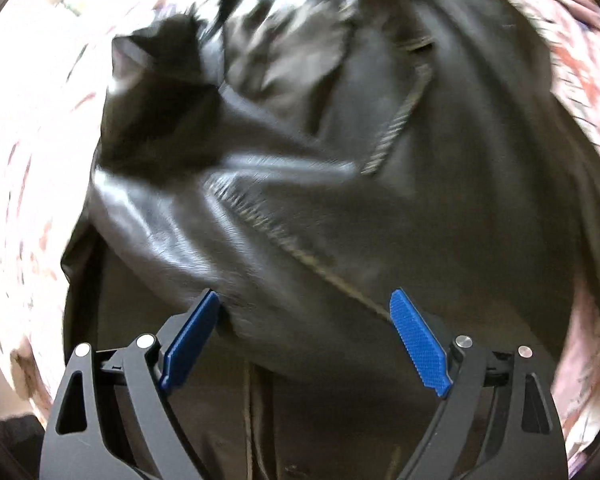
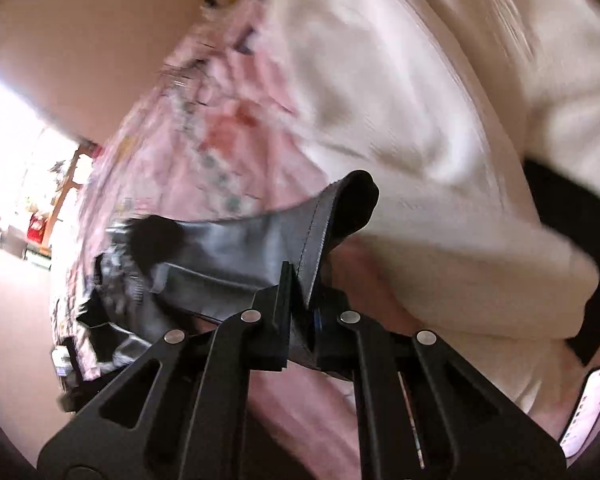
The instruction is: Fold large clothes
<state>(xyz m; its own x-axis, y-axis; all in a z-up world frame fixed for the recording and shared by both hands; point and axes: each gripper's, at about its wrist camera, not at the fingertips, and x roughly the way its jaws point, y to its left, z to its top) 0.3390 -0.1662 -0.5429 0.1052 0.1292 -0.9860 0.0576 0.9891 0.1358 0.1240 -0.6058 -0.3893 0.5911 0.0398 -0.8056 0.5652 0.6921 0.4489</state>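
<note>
A large black leather-like jacket (image 1: 340, 168) lies crumpled on a pink patterned bedsheet (image 1: 32, 160), with stitched seams and a dark lining showing. My left gripper (image 1: 304, 320) is open with blue pads, just above the jacket's near fold, holding nothing. In the right wrist view my right gripper (image 2: 300, 292) is shut on an edge of the black jacket (image 2: 260, 248), which hangs lifted above the sheet (image 2: 204, 148). The view is blurred by motion.
A person in a white sweater (image 2: 420, 100) stands close on the right. A phone (image 2: 592, 404) lies at the lower right. A bright window area (image 2: 16, 160) and furniture are at the left.
</note>
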